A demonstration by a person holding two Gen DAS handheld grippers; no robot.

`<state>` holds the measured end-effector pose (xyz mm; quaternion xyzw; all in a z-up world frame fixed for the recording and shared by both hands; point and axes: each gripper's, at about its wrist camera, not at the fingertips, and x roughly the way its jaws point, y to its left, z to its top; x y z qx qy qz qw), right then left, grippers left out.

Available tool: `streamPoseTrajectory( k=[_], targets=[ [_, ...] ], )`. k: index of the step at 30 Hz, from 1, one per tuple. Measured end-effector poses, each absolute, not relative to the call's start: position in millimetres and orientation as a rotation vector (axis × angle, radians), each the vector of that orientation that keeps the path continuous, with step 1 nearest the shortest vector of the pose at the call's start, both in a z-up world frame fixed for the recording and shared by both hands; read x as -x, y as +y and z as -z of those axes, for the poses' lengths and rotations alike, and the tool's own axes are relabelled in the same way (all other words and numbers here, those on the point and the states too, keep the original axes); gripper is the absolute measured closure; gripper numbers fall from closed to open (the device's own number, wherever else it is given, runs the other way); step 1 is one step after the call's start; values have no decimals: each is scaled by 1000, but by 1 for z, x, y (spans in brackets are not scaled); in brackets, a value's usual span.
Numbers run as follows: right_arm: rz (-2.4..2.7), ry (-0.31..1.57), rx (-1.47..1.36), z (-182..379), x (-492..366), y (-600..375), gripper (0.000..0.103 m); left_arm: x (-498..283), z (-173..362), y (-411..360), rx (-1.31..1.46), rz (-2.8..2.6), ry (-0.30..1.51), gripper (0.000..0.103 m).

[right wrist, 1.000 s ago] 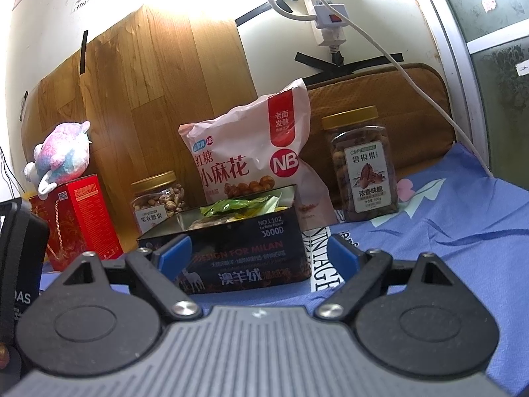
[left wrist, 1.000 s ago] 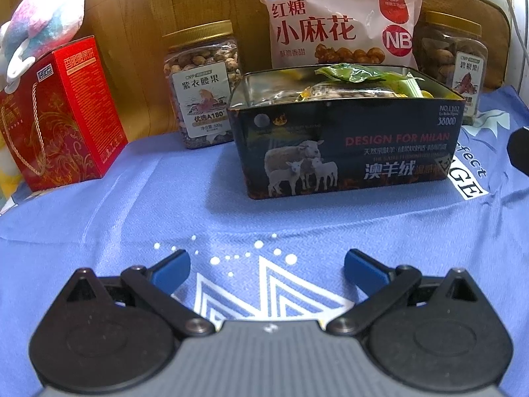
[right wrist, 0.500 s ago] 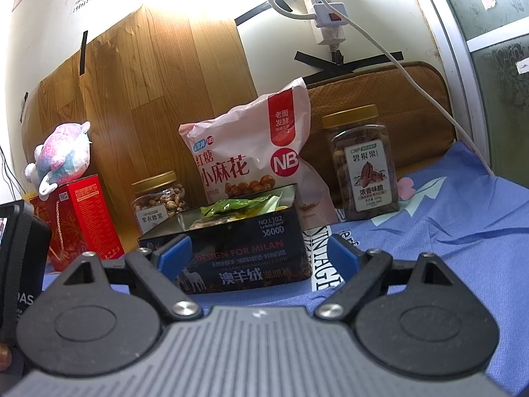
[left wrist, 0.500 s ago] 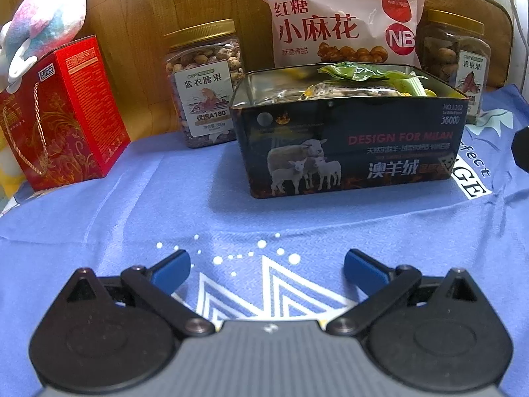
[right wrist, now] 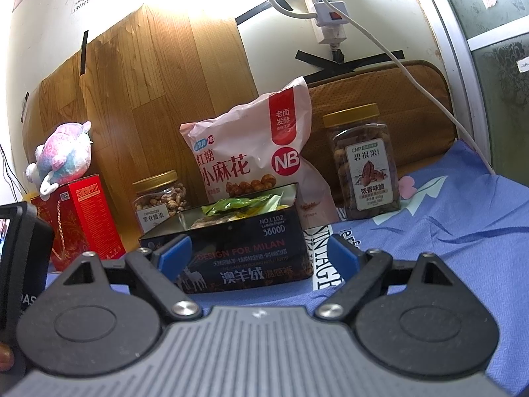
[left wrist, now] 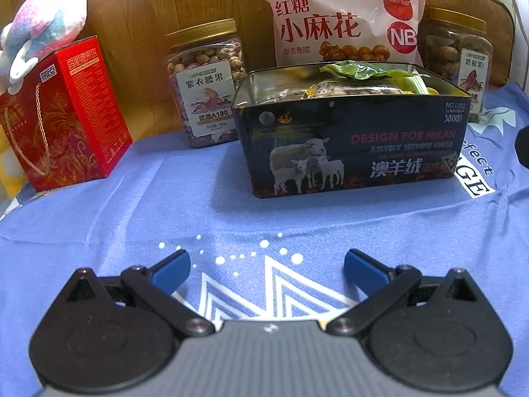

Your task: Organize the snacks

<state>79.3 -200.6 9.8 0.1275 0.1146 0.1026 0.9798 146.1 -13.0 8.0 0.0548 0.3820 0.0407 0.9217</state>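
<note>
While the left gripper point(left wrist: 267, 266) hangs spread and empty over the blue cloth point(left wrist: 139, 205), the snack tin point(left wrist: 350, 139) stands ahead, slightly right, its long side facing the fingers.

Seen from the right gripper point(right wrist: 257, 250), likewise spread and empty, the tin point(right wrist: 244, 254) lies ahead, slightly left; which gripper is nearer I cannot tell.

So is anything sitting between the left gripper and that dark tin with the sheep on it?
Nothing visible. Only bare blue cloth lies between the open left gripper and the tin. The nut jar and red box stand off to the side.
</note>
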Motion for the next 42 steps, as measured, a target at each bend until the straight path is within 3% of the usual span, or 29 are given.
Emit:
streamPoseTrajectory(
  k=[42],
  targets=[
    [-209, 243, -275, -9, -80, -200, 12, -147, -7, -13, -116, -93, 791, 0]
  ],
)
